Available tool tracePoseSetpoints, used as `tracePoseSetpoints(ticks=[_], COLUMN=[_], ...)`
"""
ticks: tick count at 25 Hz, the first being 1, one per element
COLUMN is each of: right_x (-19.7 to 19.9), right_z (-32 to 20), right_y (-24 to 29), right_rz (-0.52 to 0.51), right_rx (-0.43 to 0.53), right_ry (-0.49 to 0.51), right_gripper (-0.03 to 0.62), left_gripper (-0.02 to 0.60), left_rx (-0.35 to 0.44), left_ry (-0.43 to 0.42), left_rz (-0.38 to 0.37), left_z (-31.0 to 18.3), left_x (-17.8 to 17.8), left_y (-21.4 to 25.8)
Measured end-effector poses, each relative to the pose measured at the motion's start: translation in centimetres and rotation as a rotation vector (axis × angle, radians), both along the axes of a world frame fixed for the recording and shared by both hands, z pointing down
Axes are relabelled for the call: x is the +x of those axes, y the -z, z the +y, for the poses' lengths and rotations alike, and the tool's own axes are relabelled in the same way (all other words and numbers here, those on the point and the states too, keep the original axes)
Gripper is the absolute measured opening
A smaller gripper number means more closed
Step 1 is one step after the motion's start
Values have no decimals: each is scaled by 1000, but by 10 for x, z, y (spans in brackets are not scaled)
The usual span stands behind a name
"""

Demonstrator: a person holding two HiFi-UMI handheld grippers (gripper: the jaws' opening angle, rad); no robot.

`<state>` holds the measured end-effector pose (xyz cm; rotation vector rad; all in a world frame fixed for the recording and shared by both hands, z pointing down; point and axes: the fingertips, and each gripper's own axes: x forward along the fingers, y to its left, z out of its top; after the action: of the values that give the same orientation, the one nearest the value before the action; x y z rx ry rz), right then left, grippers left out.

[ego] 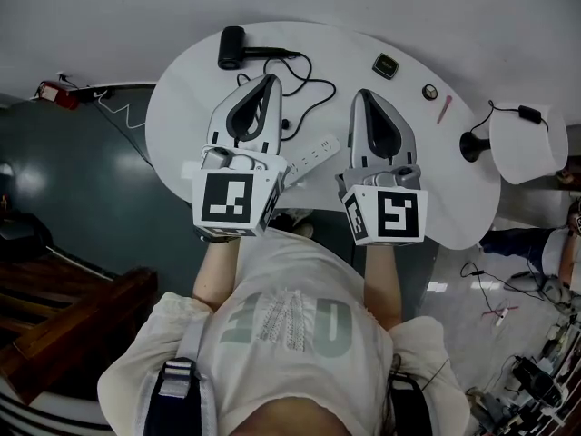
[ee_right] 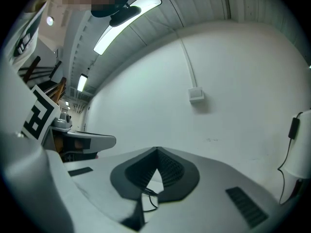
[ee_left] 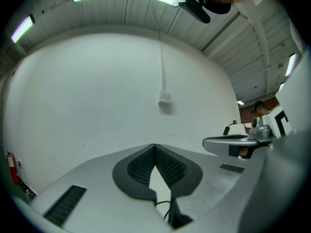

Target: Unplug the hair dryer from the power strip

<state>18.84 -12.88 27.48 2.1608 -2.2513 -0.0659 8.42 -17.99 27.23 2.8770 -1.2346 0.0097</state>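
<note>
Both tools hang above the white tabletop (ego: pixel 454 180) in the head view, left tool (ego: pixel 270 80) and right tool (ego: pixel 362 95) beside the power strip (ego: pixel 315 150). The hair dryer (ego: pixel 231 48) lies further off, and its cord (ego: pixel 313 82) leads toward the strip. I cannot tell if the plug is out yet. Left gripper view: jaws closed, holding nothing. Right gripper view: the same.

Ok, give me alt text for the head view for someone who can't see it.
From above, a person holds the left claw and right claw, both shut and empty, over a white table. A white power strip lies between them; a black hair dryer sits beyond, its cord looping toward it.
</note>
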Motion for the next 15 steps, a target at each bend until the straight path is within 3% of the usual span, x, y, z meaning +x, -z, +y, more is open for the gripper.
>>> tracePoseSetpoints(ticks=[15], right_x=[-9], right_z=[2], right_y=[2], right_rz=[44], right_rx=[6], right_ry=[32], right_gripper=[3], left_gripper=[6], left_rx=[-3], left_ry=[22], left_rz=[3], left_z=[2], left_x=[-7], left_y=[-5])
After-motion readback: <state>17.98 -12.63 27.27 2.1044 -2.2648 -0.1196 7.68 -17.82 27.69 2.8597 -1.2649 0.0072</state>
